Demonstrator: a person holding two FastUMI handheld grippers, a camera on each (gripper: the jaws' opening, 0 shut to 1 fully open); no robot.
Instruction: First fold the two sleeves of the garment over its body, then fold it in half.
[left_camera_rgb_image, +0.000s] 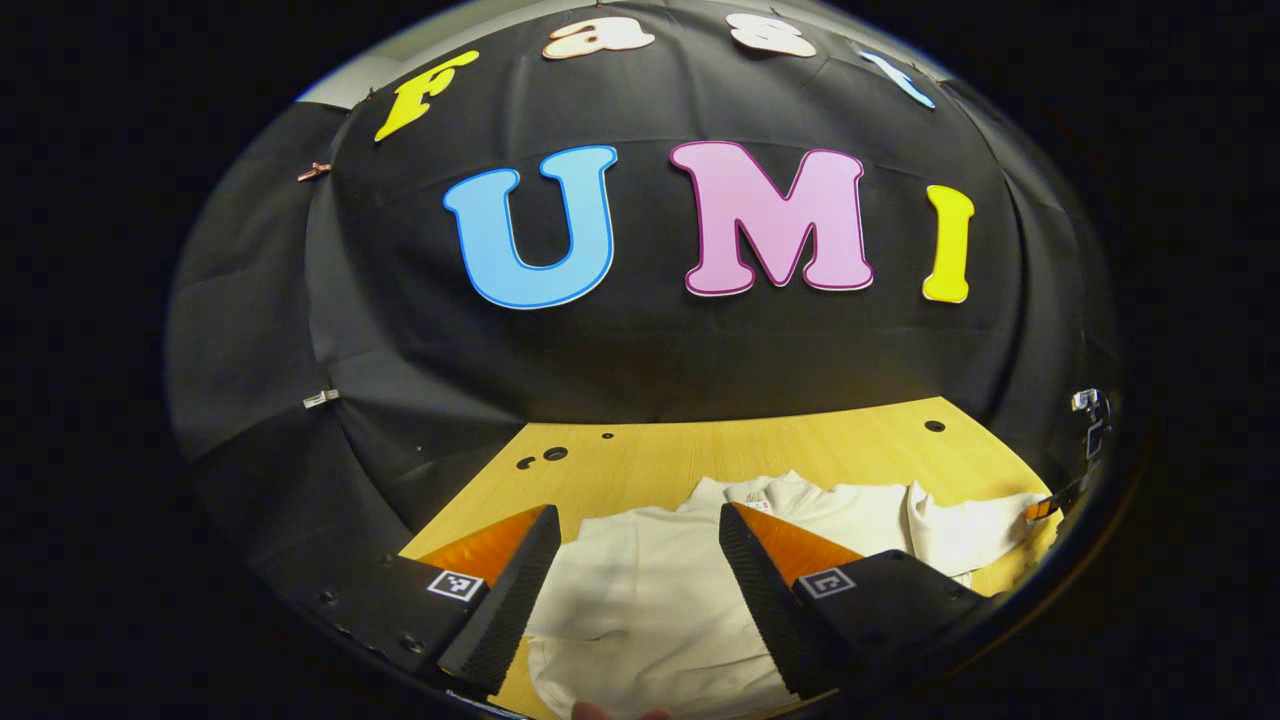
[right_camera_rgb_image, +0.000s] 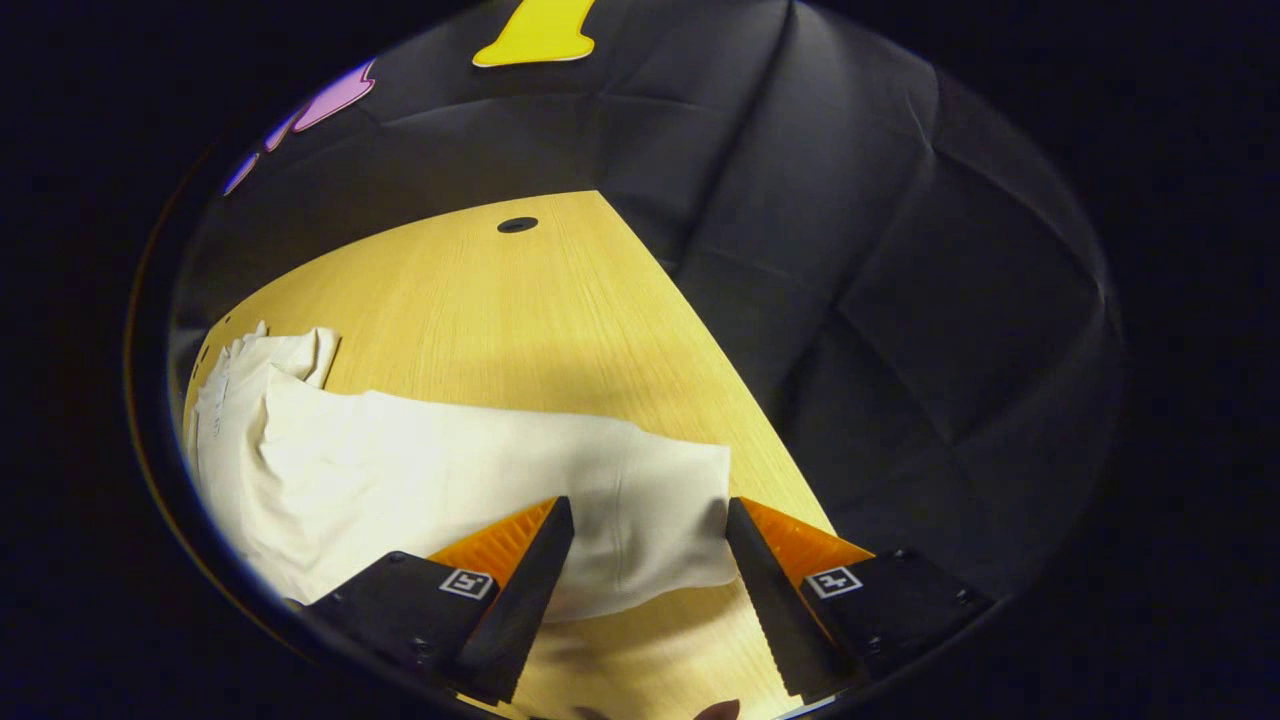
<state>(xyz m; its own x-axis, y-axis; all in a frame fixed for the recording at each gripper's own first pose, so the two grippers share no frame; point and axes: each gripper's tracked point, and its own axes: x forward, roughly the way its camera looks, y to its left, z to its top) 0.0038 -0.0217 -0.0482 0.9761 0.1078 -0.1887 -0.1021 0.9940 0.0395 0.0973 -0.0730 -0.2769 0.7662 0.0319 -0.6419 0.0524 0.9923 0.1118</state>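
Black cloth walls close in a pale wooden table (right_camera_rgb_image: 520, 300), and on it lies the cream garment (left_camera_rgb_image: 650, 590), spread flat with its collar toward the back wall. In the left gripper view the left gripper (left_camera_rgb_image: 638, 585) hangs over the body of the garment with its fingers spread wide and nothing between them but the cloth lying below. In the right gripper view the right gripper (right_camera_rgb_image: 648, 585) hovers with its fingers likewise parted, and the right sleeve (right_camera_rgb_image: 560, 480) runs across the view from the garment's body at the left to its cuff end at the right, that end lying just ahead of and between the fingertips. The sleeve's long axis thus lies crosswise to the right gripper's reach, and its free end is the nearest cloth to those fingers. By my judgement the right gripper is the better placed to begin, taking the cuff edge and carrying it leftward over the body; neither sleeve looks folded yet.
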